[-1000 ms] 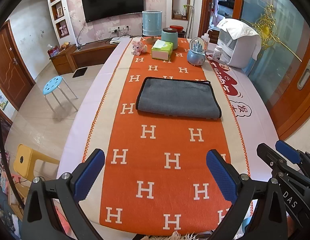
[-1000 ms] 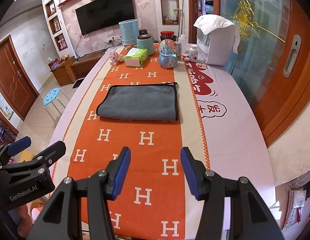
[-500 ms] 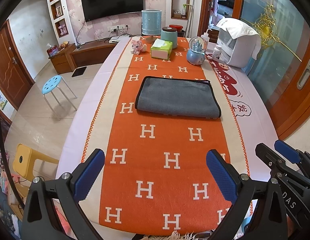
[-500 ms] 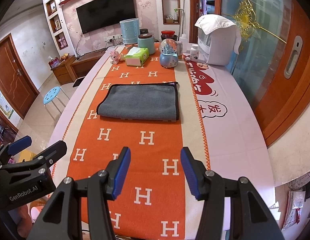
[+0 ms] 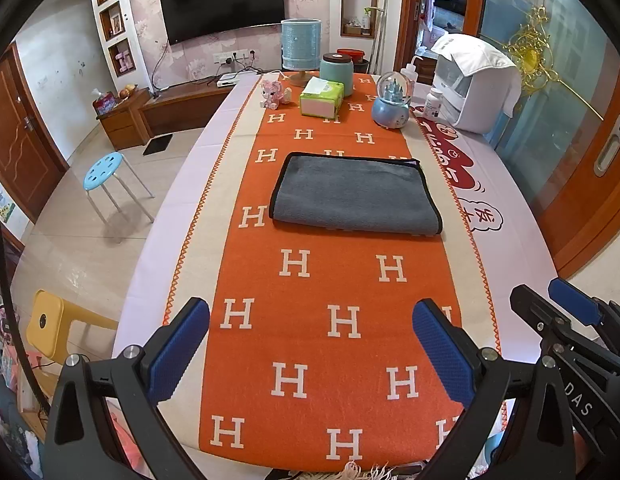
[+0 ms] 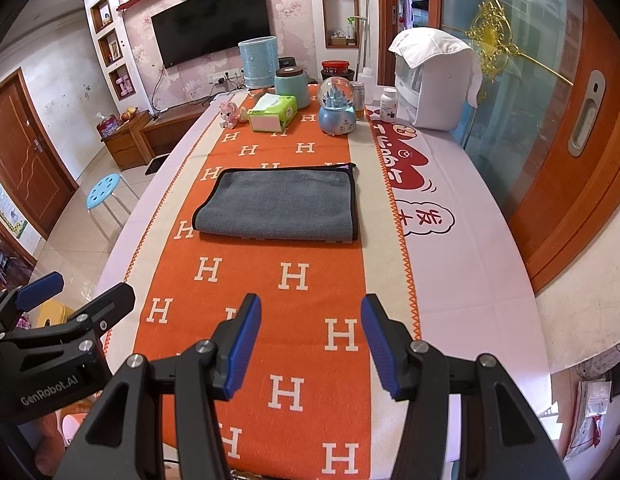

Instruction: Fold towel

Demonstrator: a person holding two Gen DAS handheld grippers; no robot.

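With both grippers, left gripper [image 5: 310,344] and right gripper [image 6: 310,344], spread empty, pinch the towel's [image 5: 355,194] near corners evenly, lifting together.

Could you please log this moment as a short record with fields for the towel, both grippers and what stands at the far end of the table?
towel: grey microfibre towel with black edging, lying flat and already folded over, on the orange H-patterned table runner
left gripper: open, holding nothing, near the table's near edge, apart from the towel
right gripper: open, holding nothing, also short of the towel
far end: green tissue box, blue snow globe, small pink toy figure, teal lidded jar
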